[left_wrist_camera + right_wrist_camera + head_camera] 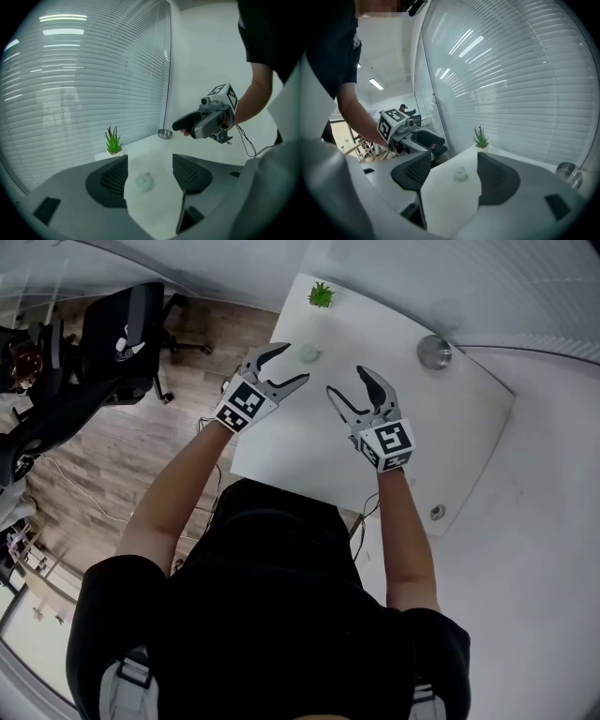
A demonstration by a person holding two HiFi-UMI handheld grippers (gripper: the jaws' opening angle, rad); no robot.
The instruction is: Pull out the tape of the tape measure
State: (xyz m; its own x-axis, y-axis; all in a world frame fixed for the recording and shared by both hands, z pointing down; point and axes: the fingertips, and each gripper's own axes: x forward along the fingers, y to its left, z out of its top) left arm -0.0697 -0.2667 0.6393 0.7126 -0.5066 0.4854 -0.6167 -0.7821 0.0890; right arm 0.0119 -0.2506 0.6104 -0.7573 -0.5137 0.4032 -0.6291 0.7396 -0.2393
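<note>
- Closest to me, the person in a black top fills the bottom of the head view. That body hides the near edge of the white table (450, 427), and both forearms reach out over it.
- The left gripper (291, 364) hangs over the table's left side with its marker cube out past the edge. Its jaws stand wide apart with nothing in them, only bare tabletop showing in the gap.
- The right gripper (345, 381) is beside it, clear of it and over the middle of the table. These jaws are spread wide too and grip nothing. A thin dark cable (246, 140) droops from it and runs out of sight behind the arm.
- Just beyond both sets of jaws lies the tape measure (308, 353), a small, pale, round case sitting on the table. It is nearer the left gripper's tips but touches neither gripper. It is too small and soft in every view to make out the tape's end or any print.
- Off to the right at the back sits a round metal dish (433, 352); what is inside I can't tell.
- At the far corner stands a little green potted plant (321, 294).
- Behind it are pale blinds (93, 93), washed with ceiling-light glare.
- To the left, on the wood floor, a dark office chair (127, 338) is partly cut off.
</note>
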